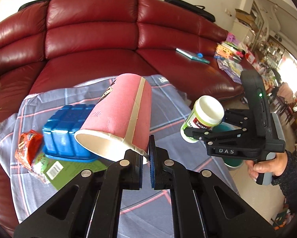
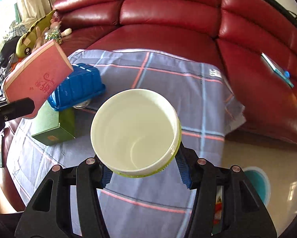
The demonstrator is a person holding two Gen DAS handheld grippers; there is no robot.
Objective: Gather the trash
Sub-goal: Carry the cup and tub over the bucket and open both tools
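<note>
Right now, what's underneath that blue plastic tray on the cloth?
The blue plastic tray lies upside down, partly on a green box. A glass rim peeks out under its edge. Whatever else it covers is hidden.

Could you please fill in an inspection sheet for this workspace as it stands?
Surface: grey-blue checked cloth spread on a dark red leather sofa.
Job's things: pink paper cup and white-lidded green plastic jar, both lifted.
Clutter: blue plastic tray, green cardboard box, orange snack wrapper.
Tongs: left tongs shut on the cup's rim; right tongs shut on the jar.
Cables: nothing seen.
Surroundings: teal bin on the floor.
</note>
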